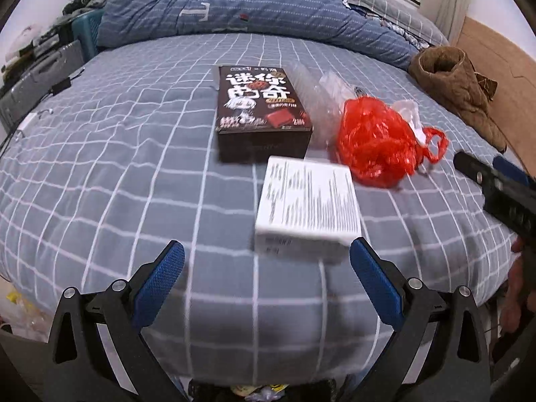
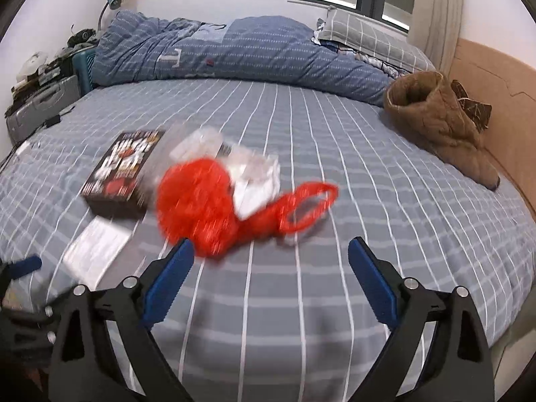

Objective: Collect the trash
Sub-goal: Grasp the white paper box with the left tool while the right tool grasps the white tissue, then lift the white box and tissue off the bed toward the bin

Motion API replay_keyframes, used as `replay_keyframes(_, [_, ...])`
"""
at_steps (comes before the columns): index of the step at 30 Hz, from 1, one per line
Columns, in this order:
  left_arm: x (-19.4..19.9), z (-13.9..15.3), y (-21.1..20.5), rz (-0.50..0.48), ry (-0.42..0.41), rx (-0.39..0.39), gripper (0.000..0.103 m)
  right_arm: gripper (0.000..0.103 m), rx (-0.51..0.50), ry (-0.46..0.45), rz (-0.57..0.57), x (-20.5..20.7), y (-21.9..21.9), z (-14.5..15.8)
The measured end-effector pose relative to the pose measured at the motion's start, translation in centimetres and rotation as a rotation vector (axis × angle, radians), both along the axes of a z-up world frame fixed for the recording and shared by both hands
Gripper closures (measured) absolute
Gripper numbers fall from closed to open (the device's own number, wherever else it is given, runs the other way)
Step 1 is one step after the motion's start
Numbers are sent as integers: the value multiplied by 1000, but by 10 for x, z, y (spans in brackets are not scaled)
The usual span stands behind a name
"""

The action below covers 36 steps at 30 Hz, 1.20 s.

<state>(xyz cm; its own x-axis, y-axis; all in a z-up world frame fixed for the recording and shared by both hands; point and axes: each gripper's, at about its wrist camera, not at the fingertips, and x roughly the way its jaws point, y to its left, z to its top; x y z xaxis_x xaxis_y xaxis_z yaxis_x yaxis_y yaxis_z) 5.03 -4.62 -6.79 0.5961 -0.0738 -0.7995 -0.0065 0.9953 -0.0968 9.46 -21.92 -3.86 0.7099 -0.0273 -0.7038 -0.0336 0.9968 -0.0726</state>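
Both grippers hover over the near edge of the bed, pointing down at the checked grey-blue sheet.

Left gripper: fingers spread wide, nothing between them. Right gripper: fingers also wide apart, nothing held; the sheet shows bare in the gap.

Trash sits in a cluster mid-bed, nearer the near edge than the far one:
- dark snack box, lying flat, printed face up, furthest back of the group.
- white box with fine print on top, just in front of the dark box and just beyond the left gripper's right finger. Blurred, so touching or not I cannot tell.
- red plastic bag, crumpled, beside the dark box on its right, handle loops trailing out to the right. In the right wrist view the red plastic bag lies just beyond the left finger, loops reaching toward the middle of the gap.
- clear plastic wrapping between dark box and red bag, plus white crumpled paper behind the bag, touching it.

Rolled quilt along the far edge, brown padded jacket at the far right corner by the headboard. Suitcase beside the left edge of the bed.
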Motion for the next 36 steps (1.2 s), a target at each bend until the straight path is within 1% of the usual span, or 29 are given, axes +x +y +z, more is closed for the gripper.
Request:
replay_keyframes(2, [11, 0, -7, -11, -3, 7, 6, 15, 8, -2, 0, 20, -4, 1])
replay_keyframes(5, [24, -2, -15, -17, 0, -1, 6, 19, 28, 16, 4, 45, -9, -1])
replay_keyframes(9, [39, -13, -23, -29, 26, 6, 6, 25, 71, 49, -3, 76, -14, -12])
replay_keyframes(13, [44, -24, -23, -17, 32, 7, 6, 27, 140, 90, -9, 94, -17, -25])
replay_keyframes(14, [46, -26, -23, -16, 30, 12, 7, 29, 157, 101, -6, 98, -16, -30])
replay_keyframes(16, [48, -30, -25, -22, 26, 26, 14, 32, 158, 109, -6, 104, -13, -35])
replay_keyframes(17, [48, -31, -24, -34, 27, 16, 19, 34, 161, 114, -6, 106, -13, -38])
replay_keyframes(19, [50, -34, -23, -54, 27, -9, 25, 38, 179, 128, -16, 111, -14, -43])
replay_keyframes(20, [50, -35, -23, -64, 21, -14, 33, 43, 190, 134, -21, 113, -15, -45])
replay_keyframes(21, [50, -36, -23, -72, 18, -14, 35, 51, 202, 142, -22, 115, -16, -48])
replay_keyframes(22, [50, -36, -23, -79, 12, -9, 35, 56, 202, 144, -21, 116, -15, -50])
replay_keyframes(24, [48, -36, -23, -87, 4, -6, 35, 75, 193, 152, -21, 117, -14, -53])
replay_keyframes(26, [47, -36, -23, -95, 0, -5, 35, 88, 195, 160, -18, 118, -12, -56])
replay_keyframes(30, [46, -36, -22, -99, -4, -10, 35, 91, 176, 143, -13, 115, -9, -54])
replay_keyframes(36, [47, -36, -22, -99, -5, -11, 35, 93, 171, 117, -19, 110, -11, -48])
